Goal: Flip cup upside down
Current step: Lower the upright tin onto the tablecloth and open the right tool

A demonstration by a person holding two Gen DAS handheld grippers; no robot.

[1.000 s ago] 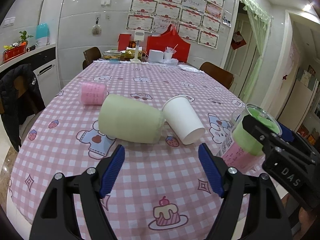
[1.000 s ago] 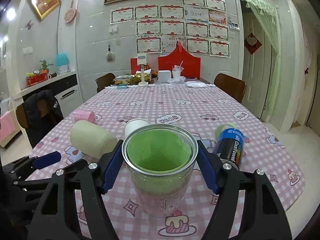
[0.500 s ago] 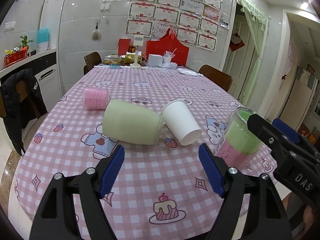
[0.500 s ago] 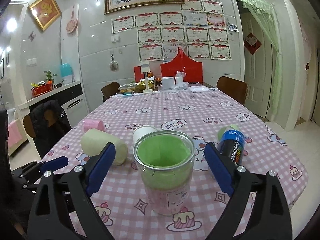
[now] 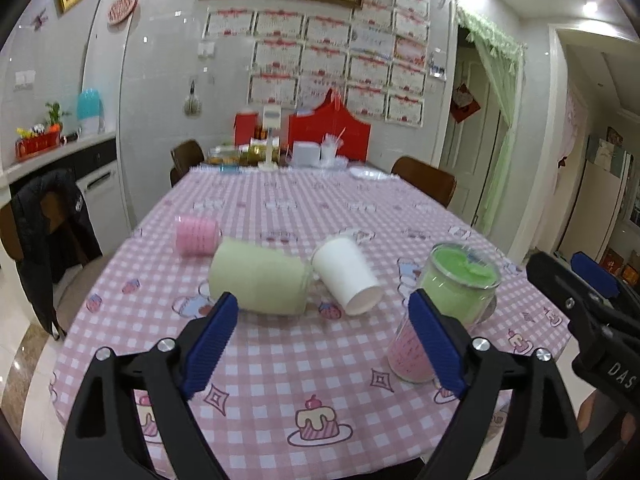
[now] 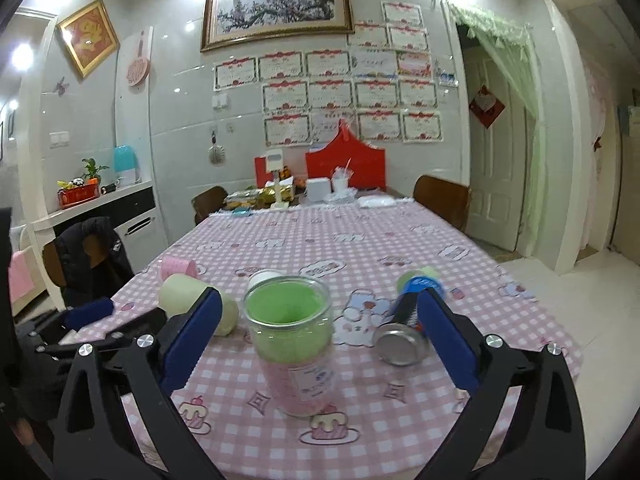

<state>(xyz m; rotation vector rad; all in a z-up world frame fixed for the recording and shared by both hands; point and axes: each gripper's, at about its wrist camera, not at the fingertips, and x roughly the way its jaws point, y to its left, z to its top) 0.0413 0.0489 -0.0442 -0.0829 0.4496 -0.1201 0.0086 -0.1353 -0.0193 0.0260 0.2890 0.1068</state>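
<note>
Closest to the right wrist camera, the right gripper [image 6: 316, 332] is held wide apart, and nothing is pinched between its blue pads [image 6: 192, 332]. The clear cup [image 6: 294, 340] is seen between them but is not touched by either pad. The cup is stood upright on the pink checked tablecloth [image 6: 360, 412], with its mouth up. Green stuff is seen in its top part and pink stuff in its bottom part. A small label is stuck on its side.

In the left wrist view, the left gripper [image 5: 324, 344] is also held wide apart, and nothing is held by it. The same clear cup [image 5: 444, 312] is seen just behind its right blue pad [image 5: 436, 338]. Whether the pad touches the cup cannot be told.

A little farther back, a blue and black can [image 6: 408, 322] is laid on its side to the right of the cup, with its shiny end toward the camera. On the other side, a pale green cup [image 5: 258, 282] is laid on its side. A white paper cup [image 5: 346, 274] is laid on its side right next to it. Behind them, a pink cup [image 5: 196, 236] is laid on its side too.

At the far end of the table, boxes and a red stand [image 5: 330, 134] are seen. Brown chairs [image 5: 426, 180] are placed at the table's sides. Many papers are stuck on the wall.
</note>
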